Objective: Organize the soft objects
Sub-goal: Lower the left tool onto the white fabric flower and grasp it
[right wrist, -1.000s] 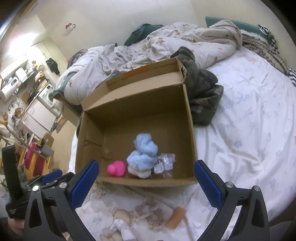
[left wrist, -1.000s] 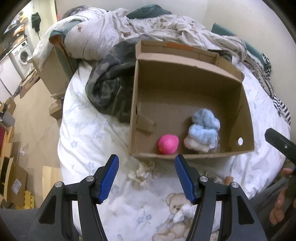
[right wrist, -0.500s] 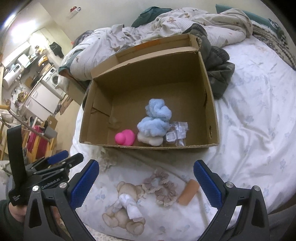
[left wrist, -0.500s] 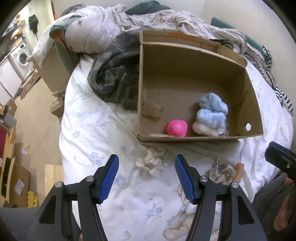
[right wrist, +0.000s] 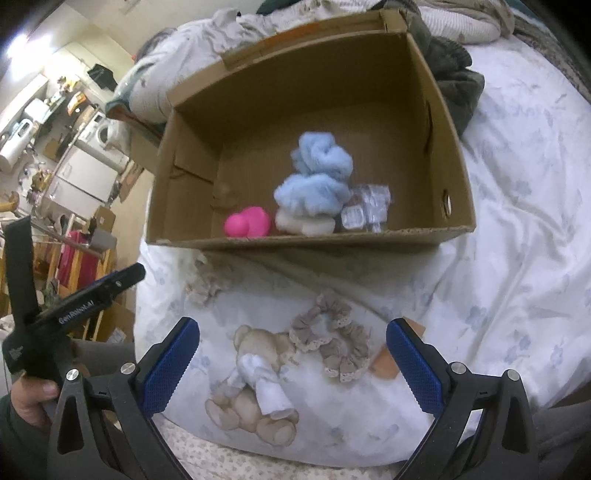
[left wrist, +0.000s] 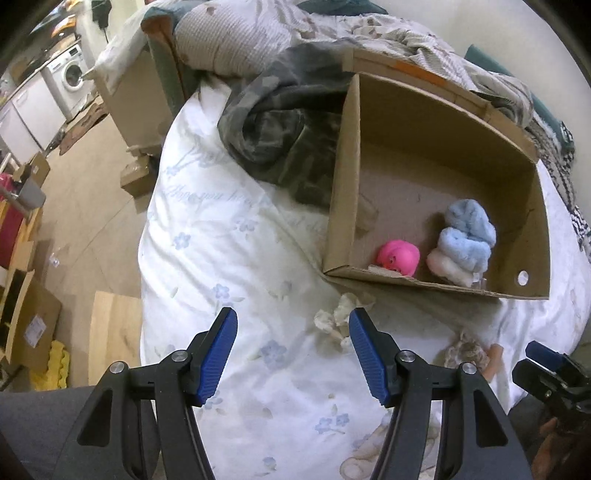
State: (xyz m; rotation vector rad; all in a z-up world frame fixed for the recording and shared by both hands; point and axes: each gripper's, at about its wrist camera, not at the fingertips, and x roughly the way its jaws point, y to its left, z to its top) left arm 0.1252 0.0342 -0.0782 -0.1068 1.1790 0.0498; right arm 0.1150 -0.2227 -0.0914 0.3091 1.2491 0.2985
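An open cardboard box (left wrist: pixel 343 177) (right wrist: pixel 454 147) lies on the white bed. Inside are a pink soft toy (left wrist: pixel 399 256) (right wrist: pixel 247 221), a blue fluffy bundle (left wrist: pixel 467 236) (right wrist: pixel 317 177) on a cream one (right wrist: pixel 303 223), and a clear wrapped packet (right wrist: pixel 365 210). A cream scrunchie (left wrist: pixel 340 317) (right wrist: pixel 203 288) lies in front of the box, just ahead of my open, empty left gripper (left wrist: pixel 291 350). A beige lace scrunchie (right wrist: pixel 332 343) (left wrist: pixel 467 352), a white rolled cloth (right wrist: pixel 264 384) and an orange piece (right wrist: pixel 386 363) lie between the fingers of my open, empty right gripper (right wrist: pixel 291 365).
A dark camouflage garment (left wrist: pixel 280 136) (right wrist: pixel 454 74) lies by the box's far side. Crumpled bedding (left wrist: pixel 258 33) is piled at the back. The bed's left edge drops to a floor with cartons (left wrist: pixel 29 317) and a washing machine (left wrist: pixel 72 75).
Both grippers have pulled back and lowered from over the box toward the bed's near edge. The scrunchies and cloth now lie close in front. Both stay open.
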